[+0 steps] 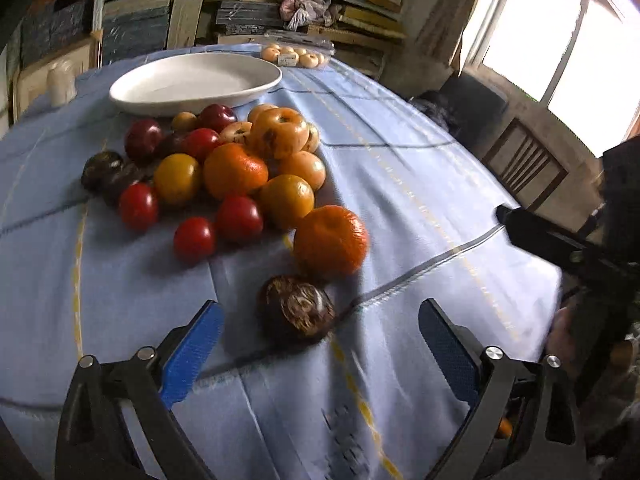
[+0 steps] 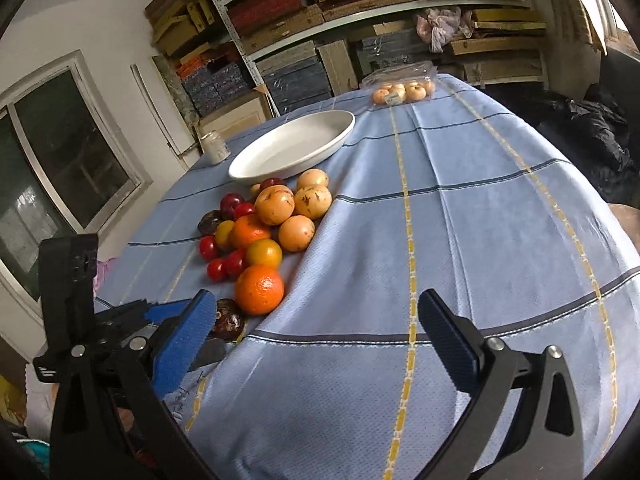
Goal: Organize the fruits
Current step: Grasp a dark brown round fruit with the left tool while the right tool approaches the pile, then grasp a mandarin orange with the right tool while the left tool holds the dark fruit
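A pile of fruit lies on the blue checked tablecloth (image 1: 400, 184): oranges, red tomatoes (image 1: 194, 238), pale yellow fruits (image 2: 312, 200) and dark ones. In front of the pile sits one orange (image 1: 330, 240) and, nearer still, a dark brown wrinkled fruit (image 1: 296, 310). My left gripper (image 1: 320, 312) is open with that brown fruit between its blue pads, neither pad touching it. My right gripper (image 2: 316, 300) is open over bare cloth, right of the orange (image 2: 259, 289) and the brown fruit (image 2: 228, 322). A white oval dish (image 1: 196, 80) stands empty behind the pile.
A clear plastic box of pale fruits (image 2: 404, 90) sits at the table's far edge, a white jar (image 2: 214, 146) left of the dish (image 2: 292, 148). Shelves of stacked boards fill the back wall. A wooden chair (image 1: 524, 160) stands beyond the table's right edge.
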Available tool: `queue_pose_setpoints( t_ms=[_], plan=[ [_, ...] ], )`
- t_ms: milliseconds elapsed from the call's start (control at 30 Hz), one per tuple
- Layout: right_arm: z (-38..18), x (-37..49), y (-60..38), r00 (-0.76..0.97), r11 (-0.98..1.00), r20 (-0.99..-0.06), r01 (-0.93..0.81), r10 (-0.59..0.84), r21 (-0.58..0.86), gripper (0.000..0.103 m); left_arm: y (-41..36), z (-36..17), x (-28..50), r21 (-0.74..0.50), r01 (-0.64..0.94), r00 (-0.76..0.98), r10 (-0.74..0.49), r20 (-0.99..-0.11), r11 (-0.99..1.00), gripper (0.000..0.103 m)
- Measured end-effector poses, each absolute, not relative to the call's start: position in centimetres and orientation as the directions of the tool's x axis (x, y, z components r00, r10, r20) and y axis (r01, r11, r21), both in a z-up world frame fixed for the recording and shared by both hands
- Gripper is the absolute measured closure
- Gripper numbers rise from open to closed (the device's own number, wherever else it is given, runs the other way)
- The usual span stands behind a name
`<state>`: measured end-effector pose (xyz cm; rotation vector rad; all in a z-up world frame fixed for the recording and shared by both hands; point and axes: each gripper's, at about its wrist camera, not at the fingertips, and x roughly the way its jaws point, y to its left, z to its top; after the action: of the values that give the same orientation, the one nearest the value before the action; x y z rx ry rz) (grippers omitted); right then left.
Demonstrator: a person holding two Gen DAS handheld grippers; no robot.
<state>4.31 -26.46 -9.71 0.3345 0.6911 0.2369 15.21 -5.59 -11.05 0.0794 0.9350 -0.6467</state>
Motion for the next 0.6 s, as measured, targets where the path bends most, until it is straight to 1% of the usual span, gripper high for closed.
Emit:
queue_pose_setpoints(
  t_ms=[100, 133, 167, 233, 300, 333, 400, 433, 600],
  plan=[
    [-9.7, 4.3, -26.7, 0.749, 0.924, -0.583, -0.1, 0.315, 0.37, 0.004, -6.6, -11.9, 15.8, -0.188, 0.558, 0.398, -0.46, -0.794, 0.808, 0.019],
    [-9.7, 4.3, -27.0, 0.751, 0.923, -0.582, -0.094, 0.312, 0.373, 0.004, -6.9, -11.8, 15.7, -0.163, 0.564, 0.411, -0.446, -0.795, 0.81, 0.02],
    [-9.7, 4.3, -27.3, 0.754, 0.922, -0.58, -0.087, 0.308, 0.376, 0.004, -7.1, -11.8, 15.7, -0.14, 0.569, 0.419, -0.432, -0.799, 0.81, 0.024],
    [-9.8, 4.4, -27.8, 0.754, 0.918, -0.579, -0.079, 0.311, 0.39, 0.004, -7.4, -11.9, 15.9, -0.126, 0.572, 0.425, -0.423, -0.8, 0.811, 0.028],
    [-10.0, 4.4, -28.1, 0.752, 0.915, -0.58, -0.073, 0.312, 0.397, 0.004, -7.3, -11.8, 16.1, -0.113, 0.565, 0.435, -0.411, -0.801, 0.817, 0.042],
    [-10.1, 4.4, -28.2, 0.751, 0.914, -0.582, -0.071, 0.313, 0.4, 0.004, -7.2, -11.9, 16.3, -0.103, 0.563, 0.442, -0.404, -0.801, 0.82, 0.045],
    [-10.3, 4.4, -28.1, 0.748, 0.914, -0.585, -0.069, 0.312, 0.4, 0.004, -7.2, -11.8, 16.5, -0.091, 0.564, 0.447, -0.396, -0.802, 0.821, 0.057],
    [-10.3, 4.4, -28.0, 0.747, 0.915, -0.587, -0.07, 0.312, 0.397, 0.004, -7.0, -11.7, 16.5, -0.089, 0.567, 0.445, -0.396, -0.803, 0.819, 0.059],
    [-10.1, 4.6, -26.3, 0.741, 0.935, -0.605, -0.089, 0.292, 0.342, 0.004, -5.4, -11.7, 15.3, -0.084, 0.576, 0.45, -0.401, -0.798, 0.813, 0.059]
  ],
)
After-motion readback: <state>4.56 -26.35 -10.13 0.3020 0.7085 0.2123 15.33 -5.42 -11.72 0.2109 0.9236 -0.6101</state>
